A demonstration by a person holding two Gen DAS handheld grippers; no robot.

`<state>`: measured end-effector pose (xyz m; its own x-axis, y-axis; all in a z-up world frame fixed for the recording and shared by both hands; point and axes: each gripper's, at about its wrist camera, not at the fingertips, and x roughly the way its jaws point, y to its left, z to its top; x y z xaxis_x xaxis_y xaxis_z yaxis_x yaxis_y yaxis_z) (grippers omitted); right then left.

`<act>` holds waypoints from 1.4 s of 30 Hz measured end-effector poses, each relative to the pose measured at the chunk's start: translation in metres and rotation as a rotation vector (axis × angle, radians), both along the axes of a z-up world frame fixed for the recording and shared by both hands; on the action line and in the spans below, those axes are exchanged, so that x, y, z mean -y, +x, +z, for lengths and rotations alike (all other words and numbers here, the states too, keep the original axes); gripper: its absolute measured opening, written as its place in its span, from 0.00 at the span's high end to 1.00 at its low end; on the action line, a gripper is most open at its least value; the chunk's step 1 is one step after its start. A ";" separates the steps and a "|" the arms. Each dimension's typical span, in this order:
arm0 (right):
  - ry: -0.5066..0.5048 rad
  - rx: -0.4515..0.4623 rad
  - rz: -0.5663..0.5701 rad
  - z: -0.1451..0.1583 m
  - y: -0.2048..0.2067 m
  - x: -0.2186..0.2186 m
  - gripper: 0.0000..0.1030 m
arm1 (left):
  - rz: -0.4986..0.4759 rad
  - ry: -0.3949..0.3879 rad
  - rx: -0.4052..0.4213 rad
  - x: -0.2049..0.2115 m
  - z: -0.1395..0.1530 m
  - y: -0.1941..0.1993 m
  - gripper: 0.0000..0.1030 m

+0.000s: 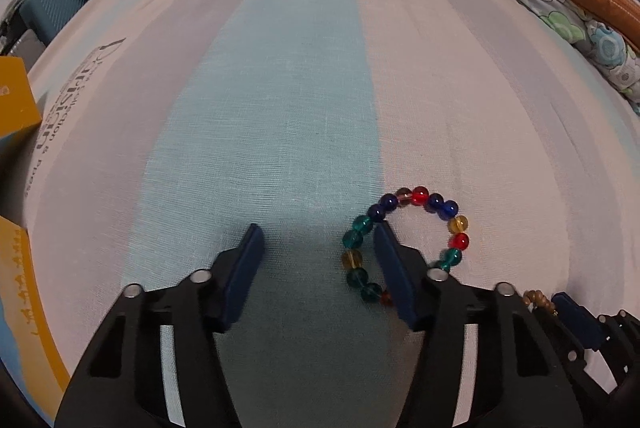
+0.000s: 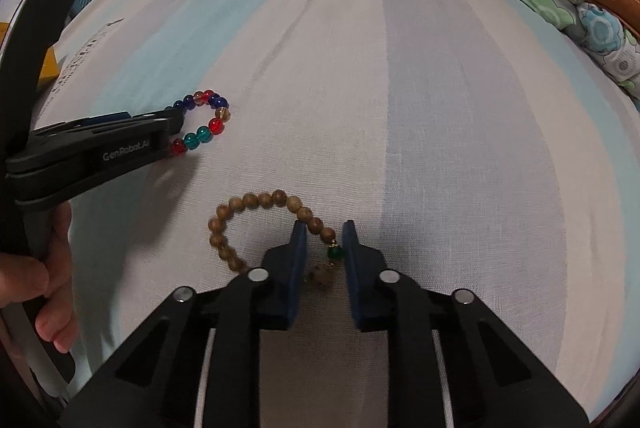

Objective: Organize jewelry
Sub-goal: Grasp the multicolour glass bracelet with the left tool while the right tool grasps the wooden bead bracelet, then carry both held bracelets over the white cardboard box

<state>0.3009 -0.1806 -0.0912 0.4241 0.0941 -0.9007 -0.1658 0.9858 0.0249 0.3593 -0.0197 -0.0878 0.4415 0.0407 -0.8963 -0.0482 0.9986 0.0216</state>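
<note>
Our left gripper (image 1: 318,232) gapes wide, its right finger inside the coloured glass-bead bracelet (image 1: 404,240) lying on the striped cloth (image 1: 304,88). Our right gripper (image 2: 323,230), jaws parted, straddles the wooden-bead bracelet (image 2: 256,224) near its green bead (image 2: 336,253).

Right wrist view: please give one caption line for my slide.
Open right gripper straddles wooden bracelet on striped cloth; left gripper at glass bracelet.

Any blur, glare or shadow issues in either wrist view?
Left wrist: strong fisheye curve, dark corners, gripper shadow on the cloth, glass bead bracelet sharp with small glints. Right wrist: same distortion, wooden bracelet sharp, slight blur beside the left gripper.
</note>
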 end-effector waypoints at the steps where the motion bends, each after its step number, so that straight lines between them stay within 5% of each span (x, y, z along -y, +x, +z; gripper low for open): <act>1: 0.000 0.000 -0.001 0.000 0.000 0.000 0.85 | -0.006 0.002 -0.002 0.000 0.000 0.000 0.53; 12: 0.000 0.009 -0.008 0.001 -0.003 -0.001 0.92 | 0.010 -0.011 -0.007 -0.005 0.005 -0.002 0.90; 42: 0.013 0.140 -0.035 0.048 -0.024 -0.005 0.93 | -0.017 -0.090 0.085 -0.013 0.066 -0.053 0.91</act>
